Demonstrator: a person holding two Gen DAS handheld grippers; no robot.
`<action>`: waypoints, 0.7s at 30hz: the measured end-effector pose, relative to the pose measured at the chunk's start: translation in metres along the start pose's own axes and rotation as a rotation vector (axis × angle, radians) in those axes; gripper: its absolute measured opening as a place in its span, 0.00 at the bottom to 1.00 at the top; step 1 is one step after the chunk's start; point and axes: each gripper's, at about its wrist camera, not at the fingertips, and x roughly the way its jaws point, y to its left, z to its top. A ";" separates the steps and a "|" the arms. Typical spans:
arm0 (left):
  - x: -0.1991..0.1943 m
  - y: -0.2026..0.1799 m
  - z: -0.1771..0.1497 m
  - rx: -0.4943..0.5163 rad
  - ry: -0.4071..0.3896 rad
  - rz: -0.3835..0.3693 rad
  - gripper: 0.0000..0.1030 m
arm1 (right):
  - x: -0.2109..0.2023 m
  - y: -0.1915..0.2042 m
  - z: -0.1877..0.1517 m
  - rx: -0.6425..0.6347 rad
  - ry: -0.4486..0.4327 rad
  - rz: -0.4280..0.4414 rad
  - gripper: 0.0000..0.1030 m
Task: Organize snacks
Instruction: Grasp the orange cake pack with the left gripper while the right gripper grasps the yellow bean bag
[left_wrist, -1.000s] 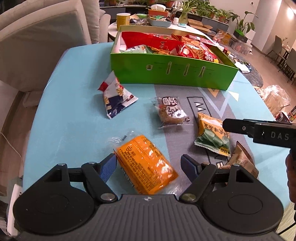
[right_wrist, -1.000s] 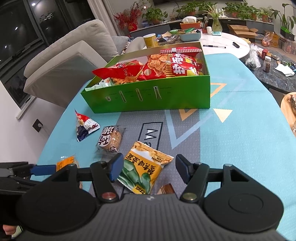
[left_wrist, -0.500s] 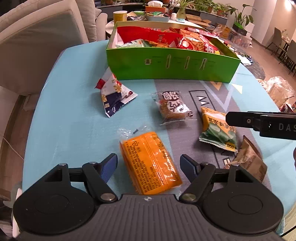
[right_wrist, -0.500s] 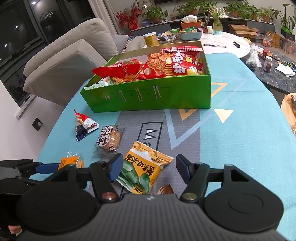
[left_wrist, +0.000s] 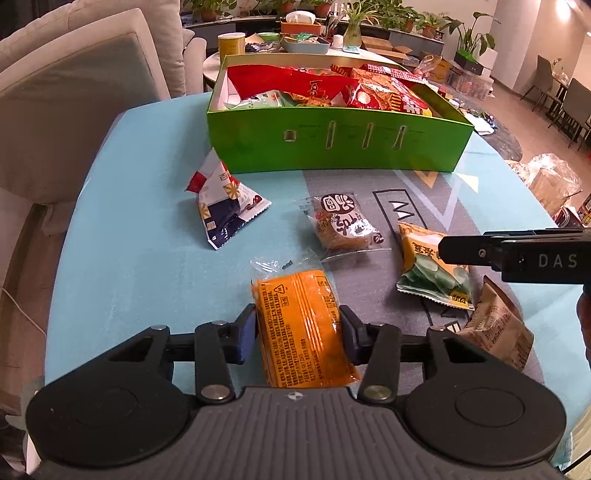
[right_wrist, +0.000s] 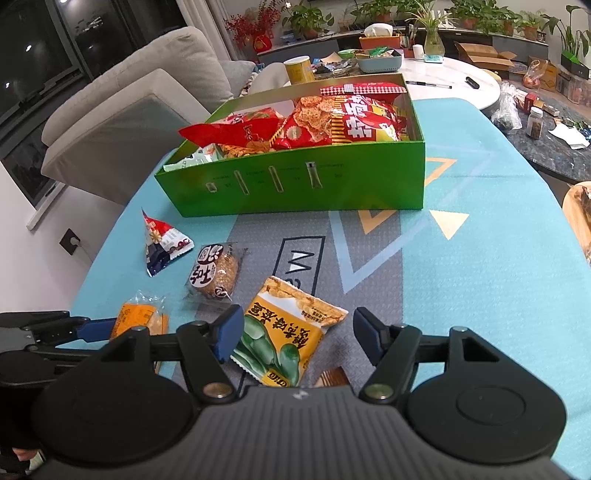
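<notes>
The left gripper (left_wrist: 297, 328) has its jaws closing on the orange packet (left_wrist: 304, 328), whose long sides touch both blue pads (left_wrist: 246, 334); the packet lies flat on the tabletop (left_wrist: 140, 266), near its front edge. The right gripper (right_wrist: 295, 334) has its jaws opening, wide apart on either side of the yellow-and-green packet (right_wrist: 286, 332), which lies between them without touching either pad. A brown packet (left_wrist: 498, 334) lies just beside that one, toward the tabletop's front right edge.

A round cake in a clear wrapper (left_wrist: 341, 225) lies between the two grippers' packets and the green box (left_wrist: 340, 147). A triangular pouch (left_wrist: 225, 201) stands left of the cake, its tip near the box's front left corner. The box sits toward the far side of the tabletop and is heaped with red and orange snack bags (right_wrist: 332, 122) that rise above its rim. A bare strip runs between the box's front wall and the loose packets. To the right of the box the tabletop is bare up to its curved edge.

The tabletop carries a light blue mat with a grey band and yellow triangles (right_wrist: 448, 223). A grey sofa (left_wrist: 74, 99) stands close to its left edge. Behind the box a round white table (right_wrist: 443, 79) holds a yellow cup (right_wrist: 299, 68), a tray and small clutter, and potted plants (right_wrist: 480, 14) line the back wall.
</notes>
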 end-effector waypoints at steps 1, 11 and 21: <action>0.001 -0.001 0.000 0.002 0.001 0.007 0.46 | 0.001 0.000 0.000 0.001 0.004 -0.001 0.66; 0.007 0.001 -0.002 0.005 0.009 -0.008 0.41 | 0.006 0.005 0.000 0.007 0.019 -0.025 0.66; -0.005 0.005 0.001 0.012 -0.046 0.015 0.39 | 0.011 0.010 0.001 0.009 0.037 -0.049 0.67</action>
